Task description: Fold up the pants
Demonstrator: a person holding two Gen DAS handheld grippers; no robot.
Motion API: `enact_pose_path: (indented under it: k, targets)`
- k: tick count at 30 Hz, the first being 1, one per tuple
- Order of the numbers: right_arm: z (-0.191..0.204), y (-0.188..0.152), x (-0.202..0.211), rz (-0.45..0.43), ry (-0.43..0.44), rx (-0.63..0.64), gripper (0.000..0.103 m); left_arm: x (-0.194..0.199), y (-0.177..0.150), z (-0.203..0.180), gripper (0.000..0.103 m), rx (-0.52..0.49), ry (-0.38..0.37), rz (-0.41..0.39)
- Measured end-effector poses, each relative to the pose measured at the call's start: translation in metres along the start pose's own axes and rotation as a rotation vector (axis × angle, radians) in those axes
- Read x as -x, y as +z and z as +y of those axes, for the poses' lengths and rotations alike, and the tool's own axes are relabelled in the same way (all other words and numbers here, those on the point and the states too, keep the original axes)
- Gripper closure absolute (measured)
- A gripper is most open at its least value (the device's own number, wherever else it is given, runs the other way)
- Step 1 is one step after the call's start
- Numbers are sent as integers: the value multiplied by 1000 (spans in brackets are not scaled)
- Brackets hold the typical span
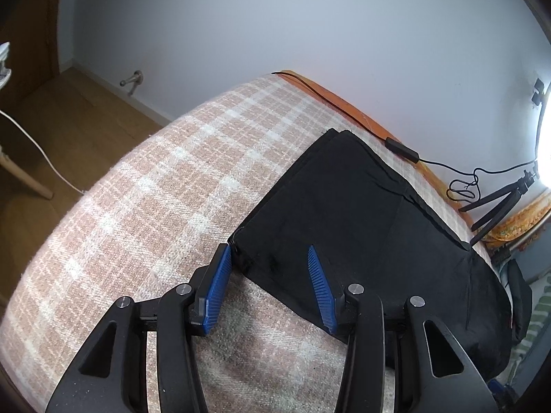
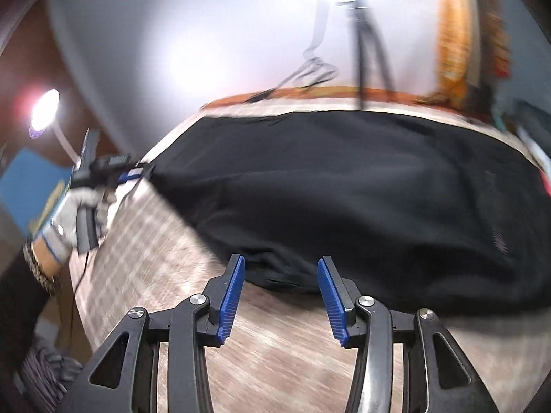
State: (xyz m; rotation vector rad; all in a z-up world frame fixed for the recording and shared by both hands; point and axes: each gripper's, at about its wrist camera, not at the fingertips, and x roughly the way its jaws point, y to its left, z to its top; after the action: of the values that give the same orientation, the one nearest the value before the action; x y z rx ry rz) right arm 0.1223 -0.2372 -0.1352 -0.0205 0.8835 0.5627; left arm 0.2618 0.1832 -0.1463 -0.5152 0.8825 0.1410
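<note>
Black pants [image 1: 344, 199] lie folded flat on a pink-and-white plaid blanket [image 1: 155, 189]. My left gripper [image 1: 268, 247] is open over their near left corner. One blue pad [image 1: 220, 275] sits beside the corner's edge and the other stands over the cloth, neither pressing. The right wrist view is motion-blurred. In it the pants [image 2: 344, 189] spread across the blanket [image 2: 155, 258], and my right gripper [image 2: 281, 260] is open at their near edge, nothing pinched. At the far left of that view a gloved hand [image 2: 75, 213] holds the left gripper [image 2: 132, 173] at the pants' corner.
A black cable with an inline box [image 1: 403, 148] runs along the bed's orange far edge by the wall. A small tripod [image 1: 496, 203] with a bright lamp stands at the back right. Wooden floor [image 1: 69, 120] and a chair leg lie beyond the bed's left side.
</note>
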Motion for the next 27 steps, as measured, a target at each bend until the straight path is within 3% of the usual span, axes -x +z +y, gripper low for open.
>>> enact_pose_path:
  k: [3,6,9,12,15,17,19,24,27]
  targets:
    - [21,4,-25,26,-47,123,56,1,0,1,60,11,-11,5]
    - [30,-7,-48,122,-65,161,59,5,0,7,57,54,-34,14]
    - [35,-12,-41,137,-53,204,64,7,1,15,55,121,-65,25]
    - [25,-13,-31,144,-12,156,68,7,1,20,53,170,-91,26]
    - [16,-12,-26,136,21,85,68,4,2,13,43,165,-94,24]
    - [17,-11,-23,129,14,80,67,1,4,5,25,136,-106,22]
    - [18,-10,-21,121,8,81,66,-3,6,-1,19,109,-115,20]
    - [23,-10,-23,120,2,85,65,-6,5,-9,20,106,-87,-47]
    - [23,-9,-23,120,2,82,65,-8,6,-14,39,78,-50,-72]
